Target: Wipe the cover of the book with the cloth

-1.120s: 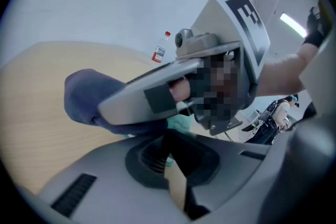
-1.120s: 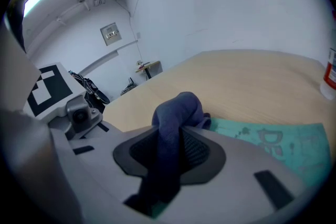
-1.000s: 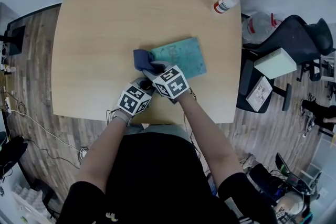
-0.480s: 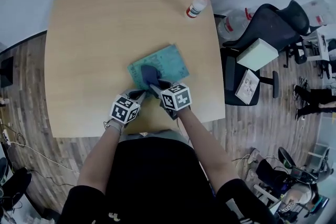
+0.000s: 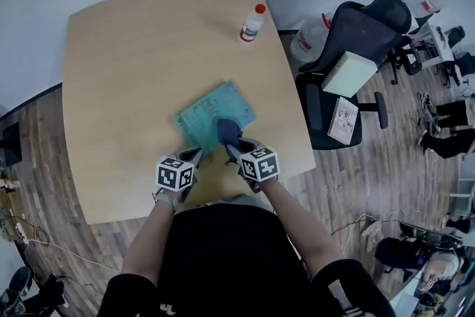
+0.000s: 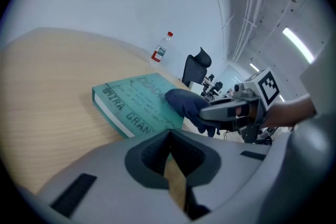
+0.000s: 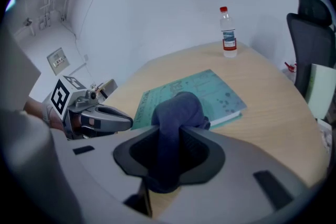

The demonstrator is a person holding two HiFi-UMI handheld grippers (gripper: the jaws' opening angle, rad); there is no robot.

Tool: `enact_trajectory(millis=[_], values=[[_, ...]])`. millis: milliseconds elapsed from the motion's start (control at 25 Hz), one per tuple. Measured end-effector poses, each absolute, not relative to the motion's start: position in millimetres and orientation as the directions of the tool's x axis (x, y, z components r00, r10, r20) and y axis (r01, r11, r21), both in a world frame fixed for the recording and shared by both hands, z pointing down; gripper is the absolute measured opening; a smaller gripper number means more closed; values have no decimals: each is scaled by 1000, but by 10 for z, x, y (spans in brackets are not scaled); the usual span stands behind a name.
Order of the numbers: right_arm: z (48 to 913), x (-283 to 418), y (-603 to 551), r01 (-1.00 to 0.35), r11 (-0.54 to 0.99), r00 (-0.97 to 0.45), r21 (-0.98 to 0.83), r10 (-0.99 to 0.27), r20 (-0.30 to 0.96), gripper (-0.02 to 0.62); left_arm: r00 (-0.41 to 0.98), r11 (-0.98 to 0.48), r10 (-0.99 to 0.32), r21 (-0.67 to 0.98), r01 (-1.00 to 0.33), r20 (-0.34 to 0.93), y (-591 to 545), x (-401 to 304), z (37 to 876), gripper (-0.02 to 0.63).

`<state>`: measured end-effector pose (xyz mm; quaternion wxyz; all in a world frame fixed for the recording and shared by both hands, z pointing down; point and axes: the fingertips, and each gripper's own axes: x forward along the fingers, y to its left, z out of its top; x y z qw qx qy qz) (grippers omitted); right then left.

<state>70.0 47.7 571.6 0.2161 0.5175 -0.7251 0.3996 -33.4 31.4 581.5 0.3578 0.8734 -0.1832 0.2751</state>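
Note:
A teal book (image 5: 206, 115) lies flat on the wooden table (image 5: 133, 63), in front of both grippers. A dark blue cloth (image 5: 228, 131) rests on the near right part of its cover. My right gripper (image 5: 231, 148) is shut on the cloth (image 7: 176, 107), which bulges out past the jaws onto the book (image 7: 215, 89). My left gripper (image 5: 194, 154) is shut and holds nothing, at the book's near left edge (image 6: 118, 107). From the left gripper view, the cloth (image 6: 186, 104) and the right gripper (image 6: 206, 113) sit on the cover. The left gripper (image 7: 126, 122) shows beside the book.
A small bottle with a red cap (image 5: 252, 22) stands near the table's far right edge. A black office chair (image 5: 349, 33) carrying a pale box (image 5: 349, 73) is just off the table's right side. The near table edge runs under my hands.
The right gripper has dragged the cloth across the cover from the book's left end toward its right. The left gripper has stayed at the near edge. The head camera has shifted.

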Motion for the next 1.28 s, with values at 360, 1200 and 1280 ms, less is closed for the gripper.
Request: enact_trajectory(millis=[360, 1200, 1280], values=[[4775, 900, 595, -943, 130, -296, -306, -744, 599, 110, 839, -760, -273, 430, -488, 470, 126, -521, 4805, 20], [2580, 721, 574, -963, 241, -260, -119, -948, 185, 110, 895, -887, -426, 134, -442, 130, 95, -593, 2612, 21], [2479, 701, 596, -963, 249, -263, -99, -950, 166, 112, 899, -890, -427, 126, -437, 100, 123, -579, 2496, 21]])
